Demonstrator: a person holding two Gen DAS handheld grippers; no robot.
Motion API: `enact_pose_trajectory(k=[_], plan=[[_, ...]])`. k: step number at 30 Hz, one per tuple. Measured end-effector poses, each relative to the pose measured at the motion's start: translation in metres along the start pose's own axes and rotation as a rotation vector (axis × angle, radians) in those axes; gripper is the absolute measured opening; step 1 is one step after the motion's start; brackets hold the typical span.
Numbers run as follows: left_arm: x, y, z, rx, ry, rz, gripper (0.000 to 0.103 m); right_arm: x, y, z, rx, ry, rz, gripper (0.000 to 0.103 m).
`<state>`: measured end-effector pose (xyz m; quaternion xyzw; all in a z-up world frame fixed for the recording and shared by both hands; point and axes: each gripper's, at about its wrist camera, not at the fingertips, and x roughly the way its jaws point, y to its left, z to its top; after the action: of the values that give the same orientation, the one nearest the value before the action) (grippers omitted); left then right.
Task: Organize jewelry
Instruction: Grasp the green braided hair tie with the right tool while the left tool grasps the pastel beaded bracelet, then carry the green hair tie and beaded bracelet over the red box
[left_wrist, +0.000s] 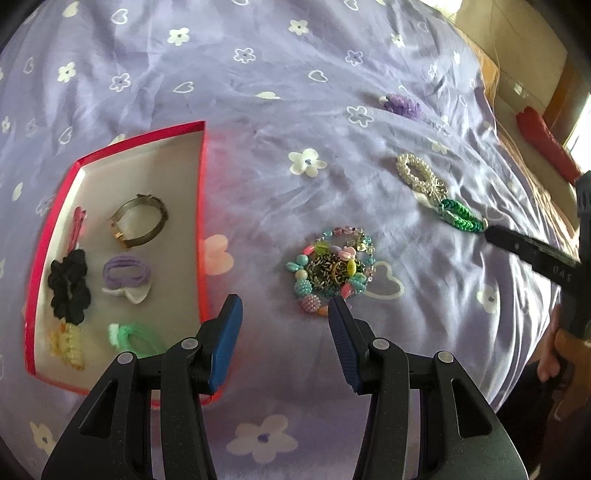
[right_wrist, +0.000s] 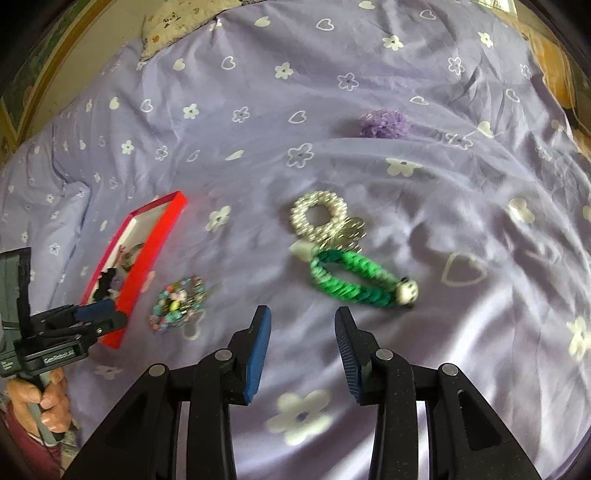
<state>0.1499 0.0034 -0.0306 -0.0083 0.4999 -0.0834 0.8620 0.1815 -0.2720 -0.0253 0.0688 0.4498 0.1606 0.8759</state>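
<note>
A red-rimmed box (left_wrist: 202, 206) with a white floor lies on the bed at the left; it holds a metal bangle (left_wrist: 138, 221), hair ties, a black scrunchie and clips. A heap of coloured bead bracelets (left_wrist: 332, 267) lies just beyond my open, empty left gripper (left_wrist: 284, 306). A pearl bracelet (right_wrist: 317, 216) and a green sequin band (right_wrist: 351, 277) lie ahead of my open, empty right gripper (right_wrist: 303, 314). A purple scrunchie (right_wrist: 384, 123) lies farther back. The box (right_wrist: 147, 266) and bead heap (right_wrist: 179, 301) also show in the right wrist view.
Everything lies on a lilac bedspread (left_wrist: 295, 92) with white flowers and hearts. A red object (left_wrist: 543, 142) lies off the bed's right edge. A pillow (right_wrist: 177, 22) is at the far end. The other gripper (right_wrist: 96, 317) hovers by the box.
</note>
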Motion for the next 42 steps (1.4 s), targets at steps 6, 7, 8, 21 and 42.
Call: enact_pose_trajectory(k=[6, 7, 8, 21, 42], plan=[[0.018, -0.003, 0.008, 0.034, 0.033, 0.008, 0.047, 0.015, -0.018, 0.024, -0.037, 0.008, -0.058, 0.042], [0.021, -0.004, 0.010, 0.038, 0.040, 0.009, 0.047, 0.018, -0.019, 0.026, -0.045, 0.013, -0.065, 0.042], [0.024, -0.004, 0.011, 0.043, 0.044, 0.009, 0.047, 0.023, -0.021, 0.030, -0.060, 0.027, -0.074, 0.042], [0.046, -0.019, 0.012, 0.127, 0.078, -0.043, 0.011, 0.045, -0.030, 0.019, -0.037, 0.106, -0.037, 0.011], [-0.042, 0.008, -0.030, -0.017, -0.083, -0.132, 0.011, 0.018, 0.069, -0.030, -0.023, 0.078, 0.234, 0.010]])
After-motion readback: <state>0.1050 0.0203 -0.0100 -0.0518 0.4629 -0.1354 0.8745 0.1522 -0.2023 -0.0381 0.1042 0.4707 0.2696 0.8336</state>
